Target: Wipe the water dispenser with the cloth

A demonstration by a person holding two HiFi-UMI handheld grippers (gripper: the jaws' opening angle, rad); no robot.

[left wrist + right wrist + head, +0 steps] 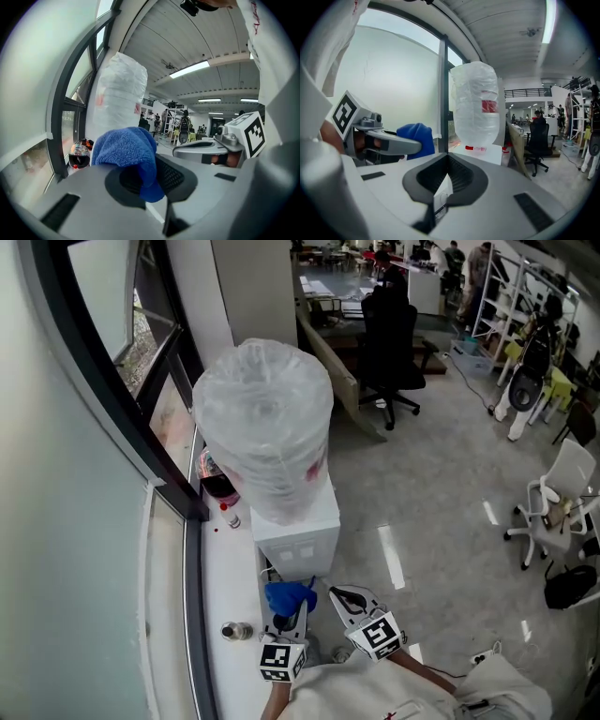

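The white water dispenser [298, 532] stands by the window and carries a big upturned bottle wrapped in clear plastic [266, 427]. In the left gripper view that bottle [119, 96] rises just past the jaws, and in the right gripper view the bottle [476, 103] sits on the dispenser's white top [487, 153]. My left gripper [289, 607] is shut on a bunched blue cloth [287, 595], [125, 149], held close to the dispenser's near side. My right gripper [349, 598], [447, 158] is beside it on the right, jaws together and holding nothing. From there the cloth [415, 137] shows at the left.
A white window sill [220, 587] runs along the left and holds a small jar [236, 630] and a dark round object [217, 487]. The black window frame [141, 399] stands close. A black office chair [394, 352] and a white chair [561, 498] stand on the floor to the right.
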